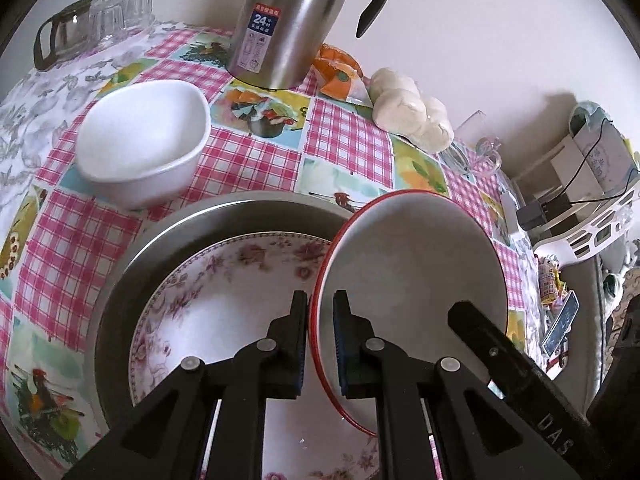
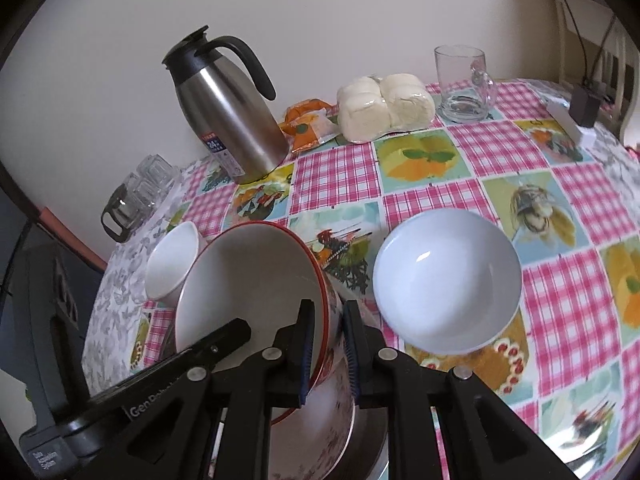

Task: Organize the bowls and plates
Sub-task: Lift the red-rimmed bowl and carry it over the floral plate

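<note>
A red-rimmed white bowl (image 1: 416, 264) is held between both grippers above a floral plate (image 1: 224, 304) that lies in a metal pan (image 1: 120, 288). My left gripper (image 1: 321, 340) is shut on the bowl's left rim. My right gripper (image 2: 329, 350) is shut on the bowl's right rim (image 2: 256, 280), one finger inside and one outside. The bowl tilts. A white oval bowl (image 1: 144, 140) sits on the cloth to the far left, also in the right wrist view (image 2: 170, 264). A round white bowl (image 2: 446, 280) sits on the table to the right.
A steel thermos jug (image 1: 288, 20) stands at the back by the wall, with an orange packet (image 2: 308, 124), wrapped white buns (image 2: 384, 108) and a glass mug (image 2: 464, 84) beside it. Glasses and a glass pot (image 1: 80, 28) stand at the far left. A white rack (image 1: 592, 208) stands off the table's right.
</note>
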Available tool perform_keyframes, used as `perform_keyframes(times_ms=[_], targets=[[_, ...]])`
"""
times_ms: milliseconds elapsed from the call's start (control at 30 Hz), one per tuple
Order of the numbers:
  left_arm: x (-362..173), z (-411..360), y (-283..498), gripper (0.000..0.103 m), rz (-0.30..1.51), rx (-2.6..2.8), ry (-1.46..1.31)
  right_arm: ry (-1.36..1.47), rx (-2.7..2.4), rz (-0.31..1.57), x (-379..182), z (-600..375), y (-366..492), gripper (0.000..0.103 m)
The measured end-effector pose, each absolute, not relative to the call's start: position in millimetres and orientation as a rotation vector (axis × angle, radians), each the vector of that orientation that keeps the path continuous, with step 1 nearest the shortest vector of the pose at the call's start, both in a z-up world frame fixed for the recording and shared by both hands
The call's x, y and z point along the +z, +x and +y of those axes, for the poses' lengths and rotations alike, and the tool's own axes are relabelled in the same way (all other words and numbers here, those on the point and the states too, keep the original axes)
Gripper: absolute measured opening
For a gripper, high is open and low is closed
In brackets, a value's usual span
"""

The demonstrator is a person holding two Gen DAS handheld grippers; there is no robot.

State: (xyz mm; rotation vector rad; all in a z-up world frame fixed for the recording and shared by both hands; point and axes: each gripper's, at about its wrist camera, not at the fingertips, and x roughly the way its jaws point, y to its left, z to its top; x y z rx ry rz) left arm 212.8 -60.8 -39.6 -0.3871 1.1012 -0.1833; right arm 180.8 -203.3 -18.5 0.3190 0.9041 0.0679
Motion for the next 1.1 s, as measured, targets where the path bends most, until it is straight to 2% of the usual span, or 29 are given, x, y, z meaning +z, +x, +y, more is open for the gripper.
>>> perform_keyframes(times_ms=[1100], targets=[[-7.9,-15.8,170.9,0.016,0.987,-0.145,-0.426,0.308,0.121,0.865,-4.1,-165.6,148.3,0.018]])
